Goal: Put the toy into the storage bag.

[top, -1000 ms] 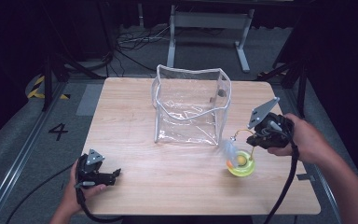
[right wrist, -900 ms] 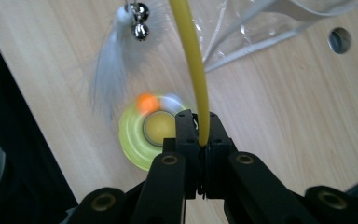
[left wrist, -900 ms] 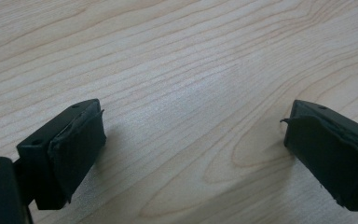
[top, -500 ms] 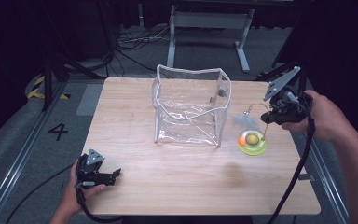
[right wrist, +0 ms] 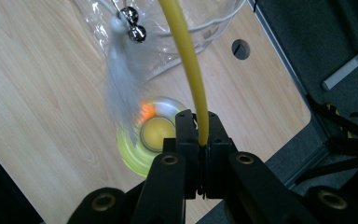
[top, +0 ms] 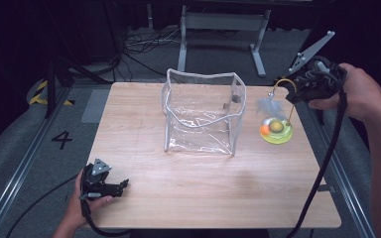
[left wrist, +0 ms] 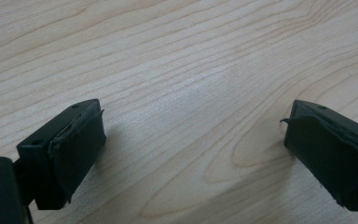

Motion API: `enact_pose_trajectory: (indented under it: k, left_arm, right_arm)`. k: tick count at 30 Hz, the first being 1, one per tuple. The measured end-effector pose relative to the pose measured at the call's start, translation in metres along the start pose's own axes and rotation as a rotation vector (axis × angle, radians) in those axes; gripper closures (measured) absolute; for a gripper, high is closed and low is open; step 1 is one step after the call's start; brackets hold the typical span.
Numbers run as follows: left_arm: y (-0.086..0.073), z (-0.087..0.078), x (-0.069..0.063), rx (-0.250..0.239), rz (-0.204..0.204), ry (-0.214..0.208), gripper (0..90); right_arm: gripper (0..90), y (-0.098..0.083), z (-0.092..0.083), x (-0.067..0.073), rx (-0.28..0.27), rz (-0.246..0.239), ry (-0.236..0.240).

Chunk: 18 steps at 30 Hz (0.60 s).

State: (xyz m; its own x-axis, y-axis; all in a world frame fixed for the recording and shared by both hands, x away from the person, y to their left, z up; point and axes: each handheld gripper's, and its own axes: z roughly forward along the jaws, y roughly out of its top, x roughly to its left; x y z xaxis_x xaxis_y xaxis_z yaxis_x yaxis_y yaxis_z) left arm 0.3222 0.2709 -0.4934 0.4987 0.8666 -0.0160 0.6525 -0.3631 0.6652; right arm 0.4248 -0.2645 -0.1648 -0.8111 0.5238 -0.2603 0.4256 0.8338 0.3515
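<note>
One light cat toy (top: 276, 130) hangs over the table (top: 228, 198) at the clear bag's (top: 202, 114) three o'clock, the right gripper (top: 291, 92) clamped on its springy yellow stem (right wrist: 189, 65), the best hold. The feather (right wrist: 120, 79) is blurred and soft; the left gripper (top: 121, 185) rests with its jaws apart, holding nothing.

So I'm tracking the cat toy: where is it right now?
In the high view, the cat toy hangs above the table's right side, just right of the clear bag, with the right gripper clamped on its yellow wire.
</note>
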Motion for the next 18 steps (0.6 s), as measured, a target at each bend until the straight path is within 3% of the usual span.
enact_pose_trajectory:
  k: [11, 18]
  left_arm:
    - [0.0, 0.0, 0.0, 0.001, 0.0, 0.0, 5.4]
    - [0.0, 0.0, 0.0, 0.005, 0.0, -0.003, 5.4]
  right_arm:
    - [88.3, 0.033, -0.033, -0.021, -0.049, 0.024, -0.059]
    - [88.3, 0.056, -0.037, -0.026, -0.04, 0.022, -0.068]
